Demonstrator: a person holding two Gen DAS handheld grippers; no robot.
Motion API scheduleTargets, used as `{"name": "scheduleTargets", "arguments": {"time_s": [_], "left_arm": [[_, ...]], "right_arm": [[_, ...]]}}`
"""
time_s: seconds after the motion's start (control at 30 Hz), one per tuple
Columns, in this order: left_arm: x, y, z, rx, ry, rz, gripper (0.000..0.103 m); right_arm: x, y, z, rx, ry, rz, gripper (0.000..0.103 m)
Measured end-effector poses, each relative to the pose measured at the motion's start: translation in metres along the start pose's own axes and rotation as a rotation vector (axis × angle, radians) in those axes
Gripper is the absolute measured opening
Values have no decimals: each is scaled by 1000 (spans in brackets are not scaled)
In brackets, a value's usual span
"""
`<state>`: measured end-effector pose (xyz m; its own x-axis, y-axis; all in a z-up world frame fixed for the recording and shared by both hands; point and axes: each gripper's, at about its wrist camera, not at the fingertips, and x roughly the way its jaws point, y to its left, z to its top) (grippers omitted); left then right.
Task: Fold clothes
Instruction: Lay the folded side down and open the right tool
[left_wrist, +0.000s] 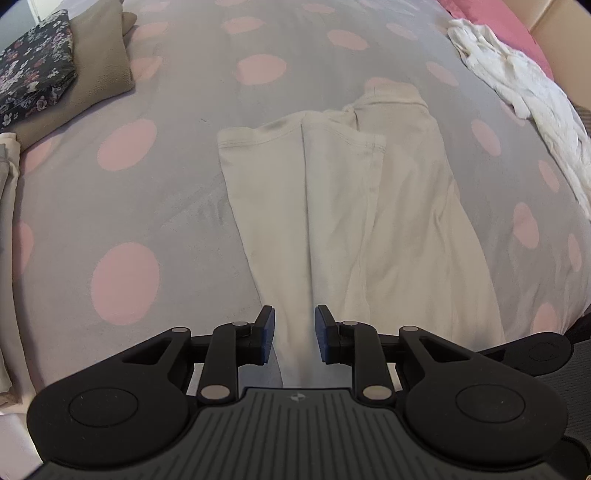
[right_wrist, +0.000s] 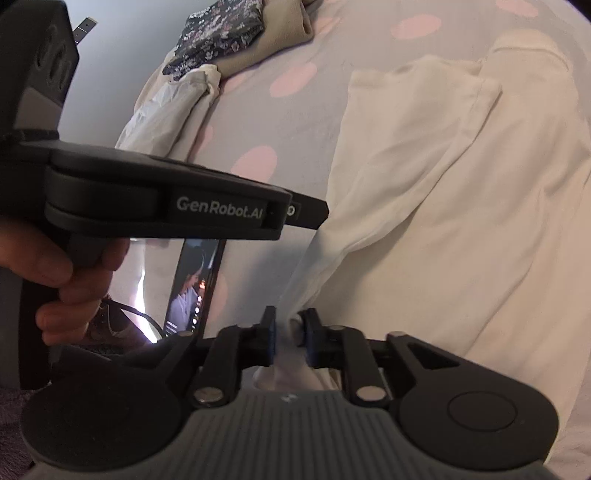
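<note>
A cream garment (left_wrist: 351, 206) lies lengthwise on the grey bed cover with pink dots (left_wrist: 147, 203), partly folded, its far end creased. Its narrow near end runs between the pads of my left gripper (left_wrist: 294, 332), which is shut on it. In the right wrist view the same garment (right_wrist: 461, 221) spreads to the right. A bunched white corner of it sits between the fingers of my right gripper (right_wrist: 290, 332), whose jaws stand slightly apart and do not press it. The left gripper (right_wrist: 317, 212) reaches in from the left, held by a person's hand (right_wrist: 66, 280).
A dark floral folded cloth (left_wrist: 33, 70) lies on a tan folded one (left_wrist: 99, 55) at the far left. Pale folded clothes (right_wrist: 166, 107) sit near that edge. A crumpled white garment (left_wrist: 517, 92) lies far right by a cardboard box (left_wrist: 554, 18). A lit phone (right_wrist: 192, 291) stands beside the bed.
</note>
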<state>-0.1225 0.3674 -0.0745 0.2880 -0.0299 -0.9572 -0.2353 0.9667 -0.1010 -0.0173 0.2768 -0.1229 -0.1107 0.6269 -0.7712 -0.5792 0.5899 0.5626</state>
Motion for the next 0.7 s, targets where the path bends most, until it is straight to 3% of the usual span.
{"name": "scheduleTargets", "arguments": {"time_s": [0.23,0.37,0.5,0.6,0.7], "left_arm": [[-10,-4,-6,1,-36,-1,21],[-26,-16,-11,36,-76,10,21],[-38,-32,-21,85,-82,-93,21],[-33,-48,-28,134,-51,-151,21],[-14,-58,-35,170,12,-124,21]], "right_arm": [[-28,-11,-5,-24,-56,-18,35],[-48,-24,-14,-35,-91,-74,35],[-63,-37,-27,-68,-110,-160,36],[-64,-48,-33,-53,-84,-174,33],[-61,-58,-38,-30,-49,-218,33]]}}
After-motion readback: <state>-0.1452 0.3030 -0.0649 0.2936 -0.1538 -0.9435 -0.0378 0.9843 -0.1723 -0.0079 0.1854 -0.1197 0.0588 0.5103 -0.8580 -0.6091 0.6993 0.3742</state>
